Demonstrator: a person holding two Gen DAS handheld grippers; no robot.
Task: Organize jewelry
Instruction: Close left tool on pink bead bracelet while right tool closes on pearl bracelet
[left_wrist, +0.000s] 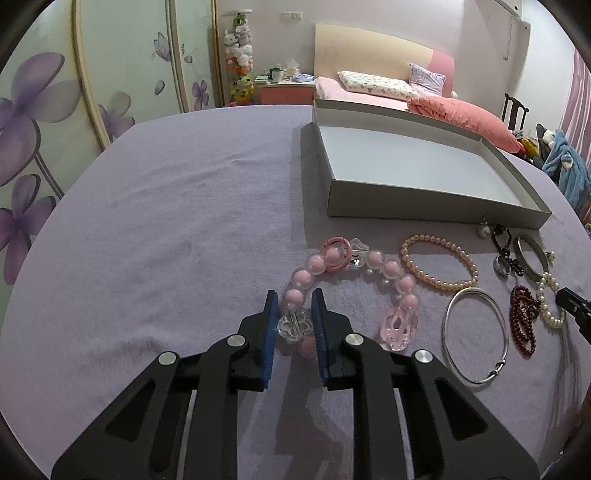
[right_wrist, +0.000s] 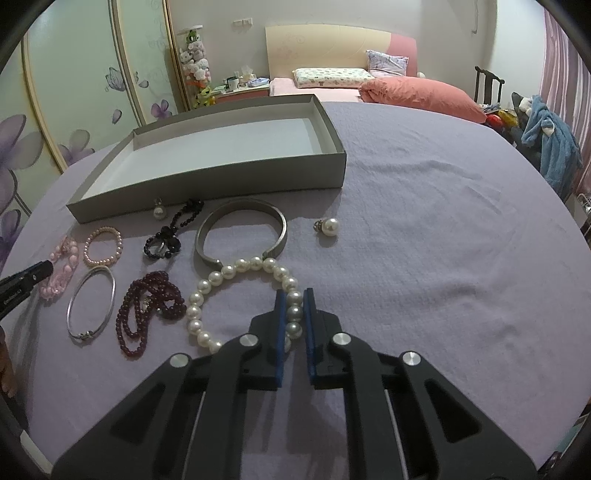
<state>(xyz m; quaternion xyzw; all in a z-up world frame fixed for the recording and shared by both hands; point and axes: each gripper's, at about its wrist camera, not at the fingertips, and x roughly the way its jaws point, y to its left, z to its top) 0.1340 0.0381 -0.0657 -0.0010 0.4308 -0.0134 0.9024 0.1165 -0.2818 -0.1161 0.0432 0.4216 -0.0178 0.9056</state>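
A bracelet of large pink beads (left_wrist: 391, 267) lies on the purple cloth, with a clear flower bead (left_wrist: 295, 325) at its near end. My left gripper (left_wrist: 294, 295) has its blue pads pressed on both sides of that clear bead. In the right wrist view a white pearl bracelet (right_wrist: 240, 267) lies on the cloth, and my right gripper (right_wrist: 295, 293) is shut on its near-right stretch, with two pearls between the pads. An open grey box (right_wrist: 221, 184) with a bare white floor stands just behind the jewelry.
Between the two bracelets lie a small pinkish pearl bracelet (right_wrist: 103, 246), a thin silver bangle (right_wrist: 90, 306), a dark red bead strand (right_wrist: 147, 306), a black bead piece (right_wrist: 166, 240) and a wide silver cuff (right_wrist: 242, 230). Two loose pearl earrings (right_wrist: 328, 226) (right_wrist: 159, 211) lie near the box.
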